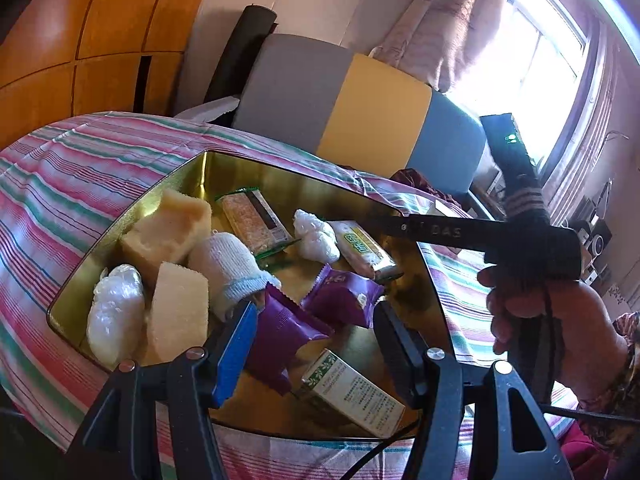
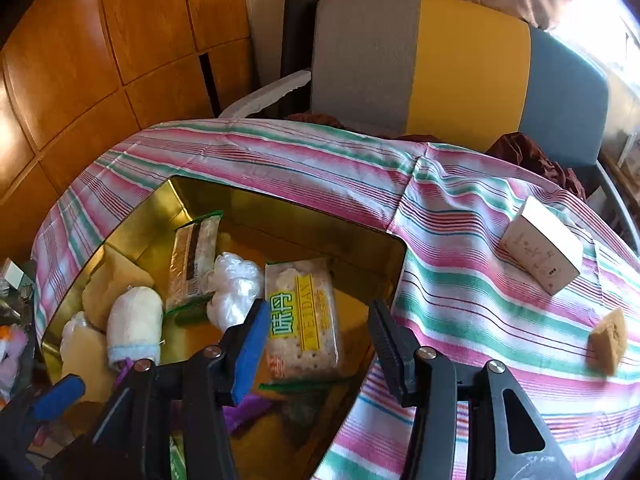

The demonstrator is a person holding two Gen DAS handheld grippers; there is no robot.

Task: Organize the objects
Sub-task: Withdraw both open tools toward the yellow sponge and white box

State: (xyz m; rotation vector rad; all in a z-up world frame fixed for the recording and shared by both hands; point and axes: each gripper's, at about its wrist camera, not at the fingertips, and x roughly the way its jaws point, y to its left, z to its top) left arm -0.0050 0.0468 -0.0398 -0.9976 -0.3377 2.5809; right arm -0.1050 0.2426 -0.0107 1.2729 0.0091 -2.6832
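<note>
Lettering stands out first: the cracker packet with a yellow band reads "WEIDAN" beside green characters, and it lies flat on the floor of the gold-coloured rectangular metal tin that sits on the pink, green and white striped cloth. In the left wrist view the dark strap on the right-hand tool shows the letters "DAS". Also in the tin are two purple foil sachets, a green-and-white printed carton whose small print cannot be read, a brown cereal bar in a clear green-edged wrapper, two crumpled white plastic bundles, pale yellow sponge blocks and a rolled white sock. Outside it, on the cloth, lie a white cardboard box and a brown sponge piece. The left gripper hangs spread over the sachets, pinching nothing. The right gripper stands spread above the cracker packet, its pads clear of it.
</note>
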